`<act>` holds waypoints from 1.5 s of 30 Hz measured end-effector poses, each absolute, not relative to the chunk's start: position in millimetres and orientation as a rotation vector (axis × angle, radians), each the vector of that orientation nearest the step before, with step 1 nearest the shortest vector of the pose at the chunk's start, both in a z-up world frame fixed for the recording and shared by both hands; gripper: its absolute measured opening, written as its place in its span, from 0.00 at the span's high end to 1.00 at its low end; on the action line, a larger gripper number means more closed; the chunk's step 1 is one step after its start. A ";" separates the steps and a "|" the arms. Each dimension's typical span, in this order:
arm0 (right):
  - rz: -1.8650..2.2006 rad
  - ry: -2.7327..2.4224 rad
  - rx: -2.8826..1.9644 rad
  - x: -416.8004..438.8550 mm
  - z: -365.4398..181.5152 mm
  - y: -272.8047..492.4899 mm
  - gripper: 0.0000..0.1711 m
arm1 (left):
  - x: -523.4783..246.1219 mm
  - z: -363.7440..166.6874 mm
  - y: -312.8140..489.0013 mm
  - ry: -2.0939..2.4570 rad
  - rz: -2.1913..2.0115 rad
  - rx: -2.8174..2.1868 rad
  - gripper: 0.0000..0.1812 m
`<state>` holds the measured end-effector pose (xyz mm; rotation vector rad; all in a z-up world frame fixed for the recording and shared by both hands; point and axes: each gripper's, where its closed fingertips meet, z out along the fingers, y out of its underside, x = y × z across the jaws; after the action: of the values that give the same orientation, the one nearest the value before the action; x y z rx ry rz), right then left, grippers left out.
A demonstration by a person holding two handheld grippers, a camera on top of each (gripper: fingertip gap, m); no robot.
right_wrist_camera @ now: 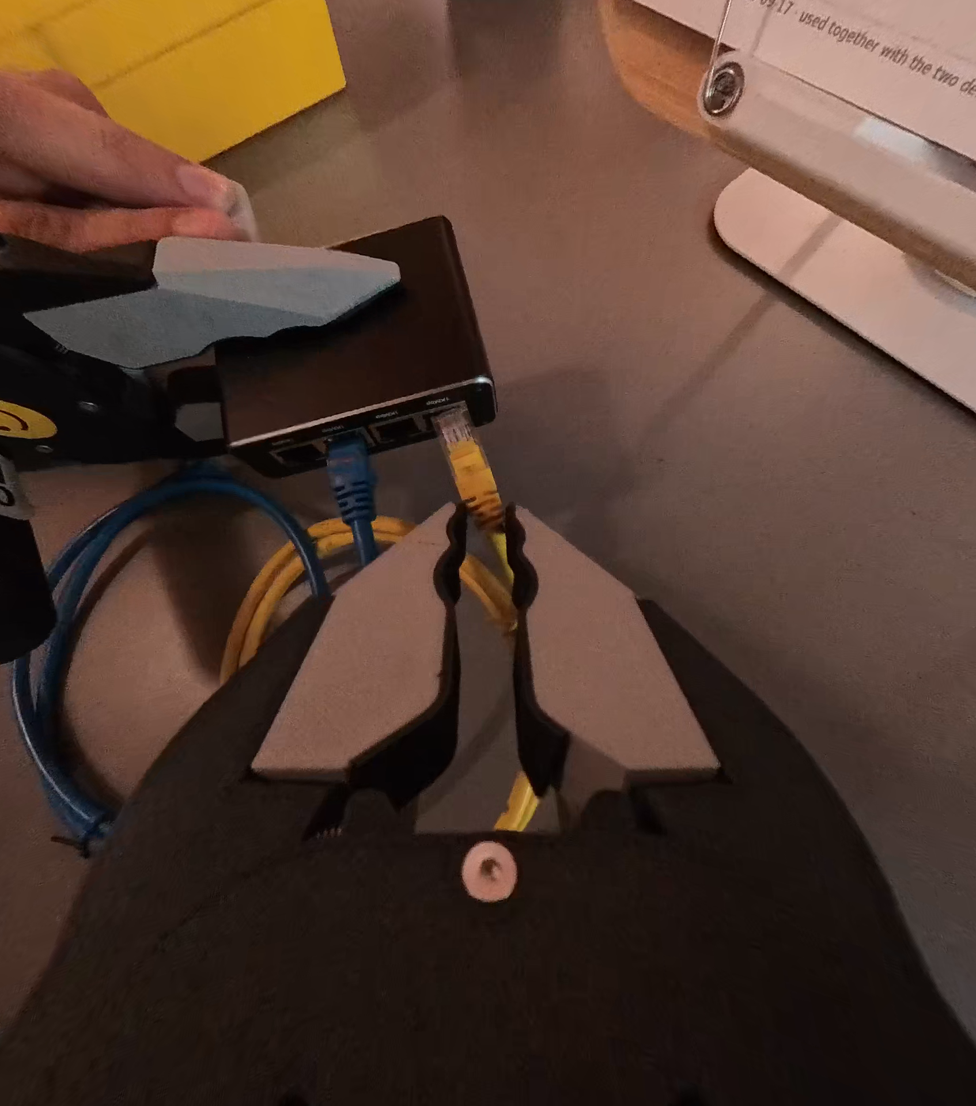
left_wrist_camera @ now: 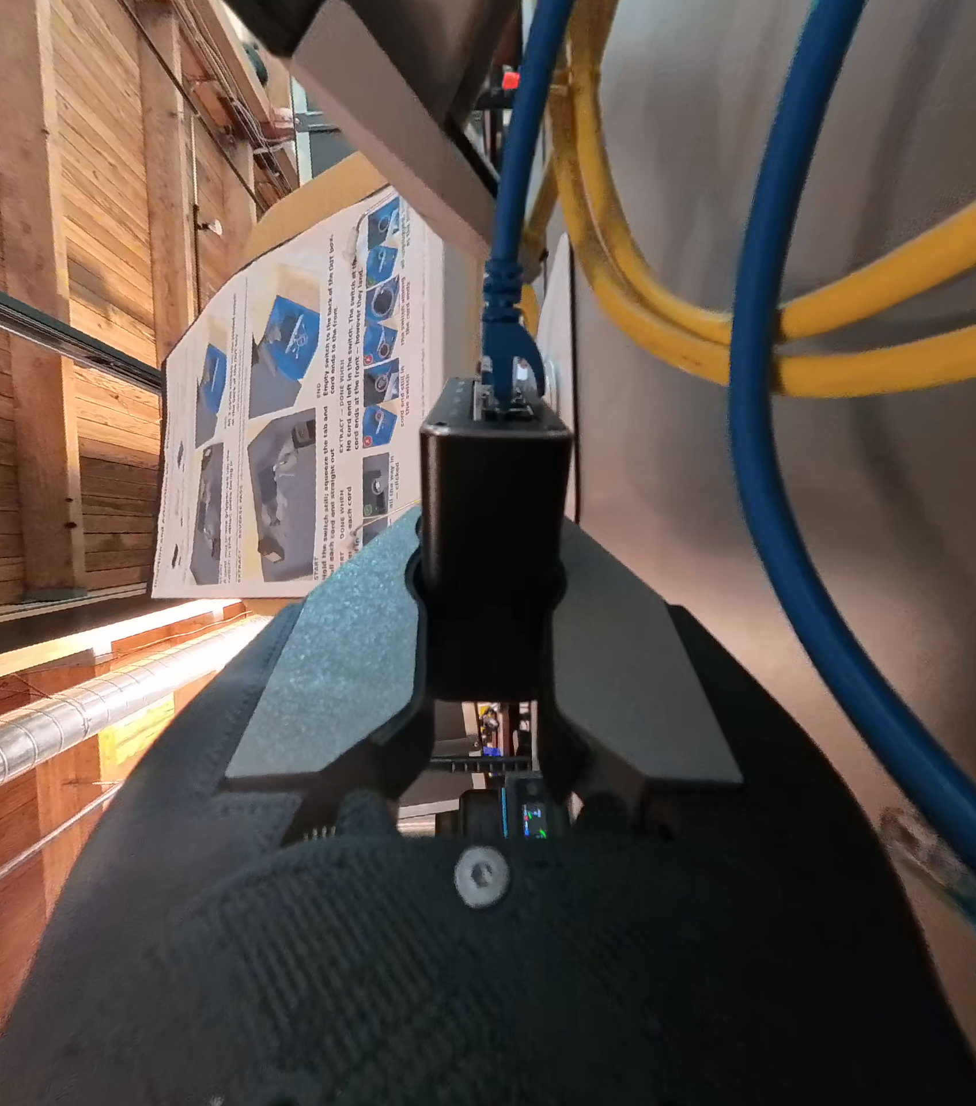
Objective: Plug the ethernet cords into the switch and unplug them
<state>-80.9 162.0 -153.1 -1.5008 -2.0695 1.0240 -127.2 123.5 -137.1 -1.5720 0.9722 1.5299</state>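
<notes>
The black switch (left_wrist_camera: 494, 479) is clamped between the fingers of my left gripper (left_wrist_camera: 491, 562). In the right wrist view the switch (right_wrist_camera: 366, 359) is held just above the grey table, ports facing me. A blue cord (right_wrist_camera: 351, 473) is plugged into the second port from the left; it also shows in the left wrist view (left_wrist_camera: 503, 287). My right gripper (right_wrist_camera: 482, 517) is shut on the yellow cord (right_wrist_camera: 473, 467) just behind its plug. The clear plug tip sits at the mouth of the rightmost port, at a slant. I cannot tell how deep it is.
Loose loops of blue and yellow cord lie on the grey table (right_wrist_camera: 713, 538) below the switch. A yellow box (right_wrist_camera: 174, 72) stands at the back left, and a sign holder with a white base (right_wrist_camera: 833, 251) at the back right. A hand (right_wrist_camera: 54, 167) holds the left gripper. A printed sheet (left_wrist_camera: 294, 389) stands beyond.
</notes>
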 end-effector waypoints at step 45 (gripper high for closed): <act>1.458 -2.219 -1.240 -82.2 -159.5 141.3 0.96 | -121.4 -147.3 112.0 0.920 1.230 -1.574 0.78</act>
<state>-82.2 141.3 -159.5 -1.2403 -2.2185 1.4580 -121.4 112.0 -147.3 -1.5738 0.9196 1.2299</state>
